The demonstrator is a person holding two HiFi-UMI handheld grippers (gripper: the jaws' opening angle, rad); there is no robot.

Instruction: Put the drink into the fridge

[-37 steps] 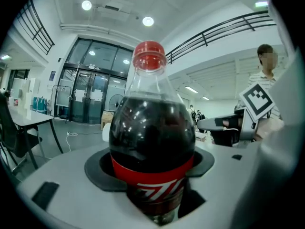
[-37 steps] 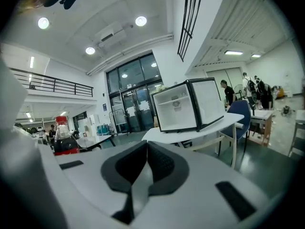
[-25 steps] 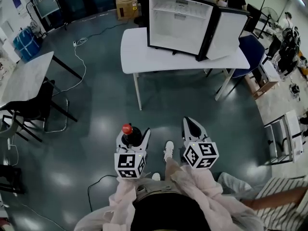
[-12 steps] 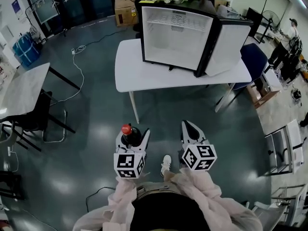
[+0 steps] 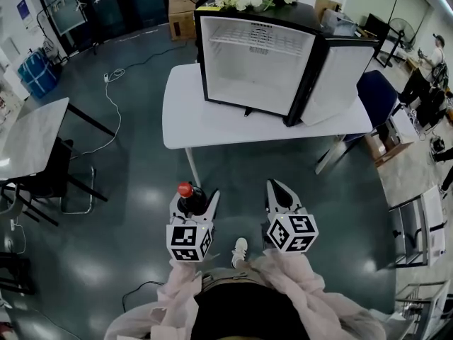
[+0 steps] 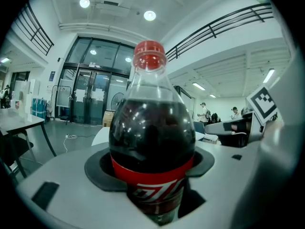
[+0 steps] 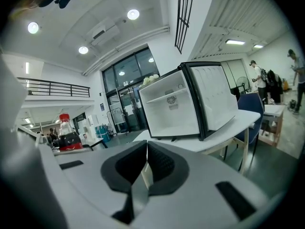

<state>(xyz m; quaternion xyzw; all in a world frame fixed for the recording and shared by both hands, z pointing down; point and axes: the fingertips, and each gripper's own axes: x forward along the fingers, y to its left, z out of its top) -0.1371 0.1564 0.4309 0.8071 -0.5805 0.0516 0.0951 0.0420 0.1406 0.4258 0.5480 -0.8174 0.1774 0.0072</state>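
In the head view, the left tool [image 5: 194,197] carries the drink [image 5: 191,202] upright, well short of the fridge [image 5: 255,62], which stands open on the table [image 5: 182,115]. The left gripper view shows its jaws pinching the bottle's waist, probably for a steady carry. In the right gripper view, the right tool [image 7: 146,151] is pressed together and empty, facing the fridge.

The bottle [image 6: 151,142] is cut off at its base by the left gripper view's lower edge; label print not legible. In head view the left gripper [image 5: 195,197] hides its lower body. The person [image 5: 241,310] is cropped at the bottom edge.
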